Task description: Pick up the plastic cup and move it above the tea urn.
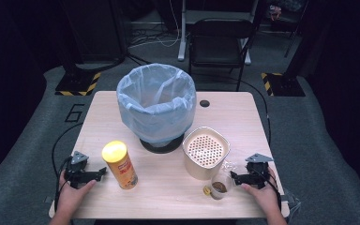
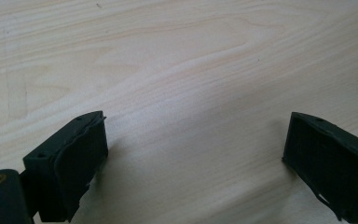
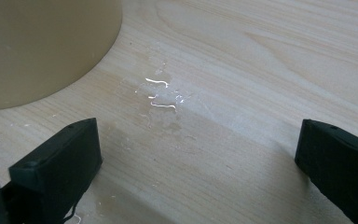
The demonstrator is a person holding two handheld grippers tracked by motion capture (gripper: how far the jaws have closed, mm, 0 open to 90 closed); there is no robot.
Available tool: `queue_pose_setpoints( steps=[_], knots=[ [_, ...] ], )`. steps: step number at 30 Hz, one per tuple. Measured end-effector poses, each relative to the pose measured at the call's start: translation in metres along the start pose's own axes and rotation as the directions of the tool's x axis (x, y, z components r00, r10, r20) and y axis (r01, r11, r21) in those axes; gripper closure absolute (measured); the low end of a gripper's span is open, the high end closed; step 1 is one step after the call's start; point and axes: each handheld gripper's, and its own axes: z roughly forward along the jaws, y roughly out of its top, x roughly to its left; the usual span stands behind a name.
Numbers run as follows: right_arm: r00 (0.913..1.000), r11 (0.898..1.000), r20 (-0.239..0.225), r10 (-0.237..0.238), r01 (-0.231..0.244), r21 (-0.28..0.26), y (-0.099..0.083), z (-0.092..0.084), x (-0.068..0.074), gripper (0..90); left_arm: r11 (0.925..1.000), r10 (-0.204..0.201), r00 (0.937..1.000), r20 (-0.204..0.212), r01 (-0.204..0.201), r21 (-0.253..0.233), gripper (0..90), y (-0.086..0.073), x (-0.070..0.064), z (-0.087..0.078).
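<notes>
High view: both claws rest wide apart and empty on the table (image 1: 168,187), the right claw (image 1: 234,177) just beside the clear cup (image 1: 220,186) in front of the beige strainer tub (image 1: 205,152), probably lined up to grab it; the left claw (image 1: 104,171) sits near the yellow-lidded can (image 1: 119,165).

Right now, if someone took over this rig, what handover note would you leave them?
Left gripper: open, empty, low over the table, beside the yellow-lidded can.
Right gripper: open, empty, next to the clear cup.
Beige container stands behind the cup; lined bin at the back.
A small wet patch lies near the container.
Done: nothing picked up. Left: probably binning the cup and can.
</notes>
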Motion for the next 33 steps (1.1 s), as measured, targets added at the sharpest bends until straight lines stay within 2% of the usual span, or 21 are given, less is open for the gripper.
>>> queue_pose_setpoints(
  steps=[1, 3, 5, 8, 9, 10, 12, 14, 15, 16, 21, 22, 25, 26, 28, 31, 32, 33],
  knots=[
    [1.0000, 1.000, 0.005, -0.008, 0.008, 0.000, 0.000, 0.000, 0.000, 0.0, 0.9999, 0.006, 1.0000, 0.004, -0.006, 0.013, 6.1, 0.001, 0.000, -0.001],
    [0.9999, 1.000, 0.007, -0.008, 0.008, -0.001, 0.000, 0.000, 0.000, 0.4, 1.0000, 0.002, 1.0000, 0.001, -0.002, -0.005, 6.2, 0.001, 0.000, 0.001],
    [1.0000, 1.000, 0.000, -0.002, 0.002, 0.001, -0.001, -0.001, 0.001, 2.9, 1.0000, 0.003, 1.0000, 0.005, -0.003, -0.001, 6.2, 0.001, 0.000, 0.001],
    [0.9995, 0.999, -0.014, -0.028, 0.027, -0.040, -0.002, -0.004, 0.001, 17.7, 0.9999, 0.010, 0.9999, 0.011, -0.010, 0.011, 6.2, 0.002, 0.001, 0.000],
    [0.9997, 0.999, -0.025, -0.005, 0.004, -0.036, -0.003, -0.005, 0.003, 18.2, 0.9999, 0.010, 0.9999, 0.011, -0.010, 0.011, 6.2, 0.002, 0.001, 0.000],
    [0.9993, 0.999, -0.021, -0.033, 0.032, -0.043, -0.003, -0.005, 0.002, 18.3, 0.9999, 0.008, 0.9999, 0.011, -0.008, 0.010, 6.1, 0.002, 0.000, 0.000],
    [0.9985, 0.998, -0.035, -0.042, 0.040, -0.049, -0.003, -0.005, 0.002, 20.7, 0.9999, 0.008, 0.9999, 0.010, -0.008, 0.010, 6.2, 0.002, 0.000, 0.000],
    [0.9987, 0.998, -0.035, -0.038, 0.036, -0.051, -0.004, -0.006, 0.003, 24.6, 0.9999, 0.010, 1.0000, 0.001, -0.010, -0.005, 6.3, 0.001, 0.000, 0.001],
    [0.9987, 0.998, -0.035, -0.037, 0.035, -0.054, -0.004, -0.007, 0.004, 26.7, 0.9999, 0.010, 1.0000, 0.000, -0.010, 0.006, 6.4, 0.001, 0.000, 0.000],
    [0.9981, 0.997, -0.047, -0.041, 0.038, -0.061, -0.004, -0.007, 0.005, 28.9, 1.0000, 0.005, 1.0000, -0.003, -0.005, -0.005, 6.4, 0.001, -0.001, 0.001],
    [0.9981, 0.998, -0.047, -0.040, 0.037, -0.055, -0.003, -0.008, 0.008, 38.4, 1.0000, 0.005, 1.0000, -0.003, -0.005, -0.006, 6.4, 0.001, -0.001, 0.001],
    [0.9967, 0.997, -0.061, -0.052, 0.049, -0.053, -0.003, -0.009, 0.008, 40.2, 1.0000, 0.005, 1.0000, -0.003, -0.005, -0.005, 6.4, 0.001, -0.001, 0.001],
    [0.9970, 0.998, -0.066, -0.041, 0.037, -0.054, -0.003, -0.010, 0.009, 44.5, 1.0000, 0.005, 1.0000, -0.004, -0.005, -0.006, 6.5, 0.001, -0.001, 0.001],
    [0.9957, 0.998, -0.084, -0.041, 0.037, -0.043, -0.002, -0.011, 0.008, 46.0, 1.0000, -0.003, 1.0000, -0.002, 0.003, 0.002, 6.5, 0.000, -0.002, 0.000],
    [0.9940, 0.998, -0.095, -0.055, 0.051, -0.037, 0.000, -0.014, 0.010, 46.1, 1.0000, -0.004, 1.0000, -0.004, 0.004, 0.002, 6.5, 0.000, -0.002, 0.000],
    [0.9907, 0.998, -0.123, -0.057, 0.053, -0.037, 0.009, -0.028, 0.016, 45.1, 0.9999, -0.011, 0.9999, 0.000, 0.011, 0.000, 6.4, 0.000, -0.002, 0.000],
    [0.9882, 0.996, -0.129, -0.083, 0.077, -0.052, 0.013, -0.035, 0.018, 44.3, 1.0000, -0.005, 1.0000, -0.004, 0.005, 0.002, 6.5, 0.000, -0.002, 0.000],
    [0.9869, 0.995, -0.136, -0.087, 0.080, -0.055, 0.016, -0.039, 0.020, 43.1, 1.0000, -0.004, 1.0000, -0.004, 0.004, 0.001, 6.5, 0.000, -0.002, 0.000]
  ],
)
